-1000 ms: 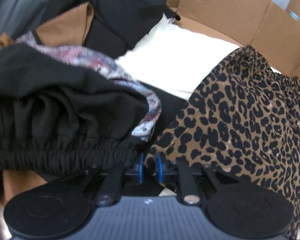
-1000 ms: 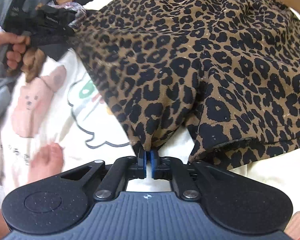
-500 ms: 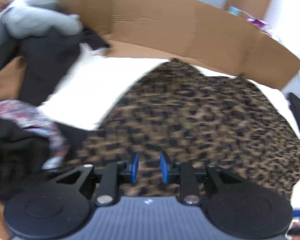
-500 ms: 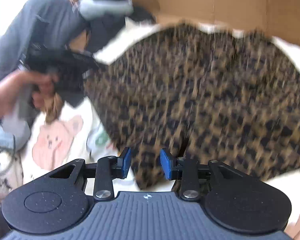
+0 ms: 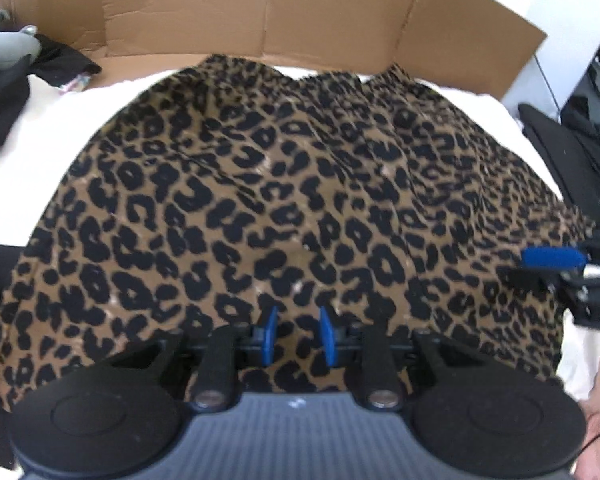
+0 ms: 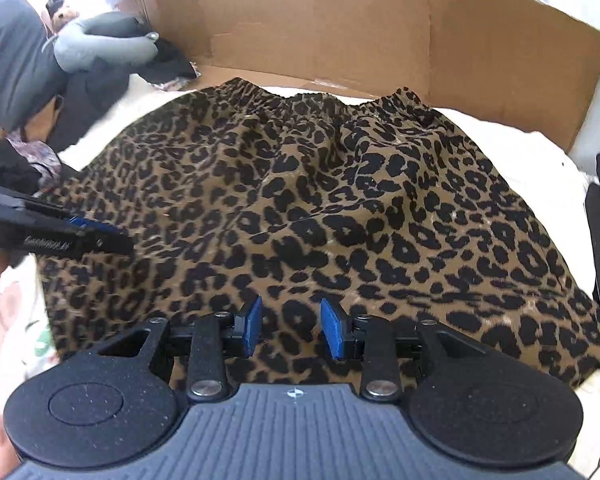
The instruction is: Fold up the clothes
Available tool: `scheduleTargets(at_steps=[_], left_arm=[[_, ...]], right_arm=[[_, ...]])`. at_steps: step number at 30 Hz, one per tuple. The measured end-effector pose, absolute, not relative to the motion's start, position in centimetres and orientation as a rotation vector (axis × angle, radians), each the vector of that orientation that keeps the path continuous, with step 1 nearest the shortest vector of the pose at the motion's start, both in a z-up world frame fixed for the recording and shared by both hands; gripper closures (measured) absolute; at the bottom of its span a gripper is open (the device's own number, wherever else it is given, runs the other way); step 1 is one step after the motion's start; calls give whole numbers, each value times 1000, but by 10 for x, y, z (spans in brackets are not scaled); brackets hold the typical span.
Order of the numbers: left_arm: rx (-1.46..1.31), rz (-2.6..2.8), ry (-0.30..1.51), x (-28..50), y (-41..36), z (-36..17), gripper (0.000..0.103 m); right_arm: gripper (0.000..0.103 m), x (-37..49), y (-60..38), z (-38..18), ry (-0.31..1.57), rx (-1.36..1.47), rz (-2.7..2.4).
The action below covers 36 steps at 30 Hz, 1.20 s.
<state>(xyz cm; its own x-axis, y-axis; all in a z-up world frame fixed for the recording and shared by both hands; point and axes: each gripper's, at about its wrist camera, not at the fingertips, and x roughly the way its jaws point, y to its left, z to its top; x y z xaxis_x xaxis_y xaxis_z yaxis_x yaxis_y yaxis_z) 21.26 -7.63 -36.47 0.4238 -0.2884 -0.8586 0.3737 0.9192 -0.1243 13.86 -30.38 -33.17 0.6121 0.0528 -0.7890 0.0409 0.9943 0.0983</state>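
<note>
Leopard-print fabric is filling the middle of both views: the skirt [image 6: 340, 208] is lying spread flat on a white bed sheet [image 6: 540, 152], its gathered elastic waistband towards the upper frame, just in front of a brown cardboard wall [image 6: 380, 28], its hem towards the lower frame.

At the far left of the right-wrist view, a heap of dark and grey clothes [image 6: 80, 80] is waiting. Just below it the left hand-held gripper [image 6: 104, 236] is reaching in over the skirt's left edge; in its own view [image 5: 296, 336] its blue pads are standing apart with nothing pinched. Further right, the right hand-held gripper [image 6: 290, 324] is likewise released, and both have just been opening, with the cloth lying under them rather than gripped.

Judging by this, the spreading step is finishing and the first fold is coming. That calls for pinching the thin, limp, finely ribbed cloth at one side edge and carrying it across evenly.
</note>
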Motion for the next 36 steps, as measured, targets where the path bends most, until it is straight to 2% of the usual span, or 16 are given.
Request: scheduleTargets(at_steps=[9, 21, 25, 31, 35, 36], left_arm=[[153, -450, 1101, 179, -76, -384, 79], [221, -491, 1173, 140, -59, -381, 81], [240, -530, 1213, 133, -53, -371, 94], [273, -568, 1168, 116, -48, -358, 91], [307, -605, 1167, 111, -63, -368, 80], [317, -613, 1163, 110, -68, -370, 76]], right_arm=[[64, 135, -306, -365, 1053, 59, -36], [64, 92, -311, -366, 1153, 145, -15], [64, 88, -319, -357, 1165, 187, 5], [64, 67, -322, -337, 1101, 169, 53], [61, 61, -316, -334, 1074, 130, 72], [55, 61, -314, -334, 1071, 119, 79]])
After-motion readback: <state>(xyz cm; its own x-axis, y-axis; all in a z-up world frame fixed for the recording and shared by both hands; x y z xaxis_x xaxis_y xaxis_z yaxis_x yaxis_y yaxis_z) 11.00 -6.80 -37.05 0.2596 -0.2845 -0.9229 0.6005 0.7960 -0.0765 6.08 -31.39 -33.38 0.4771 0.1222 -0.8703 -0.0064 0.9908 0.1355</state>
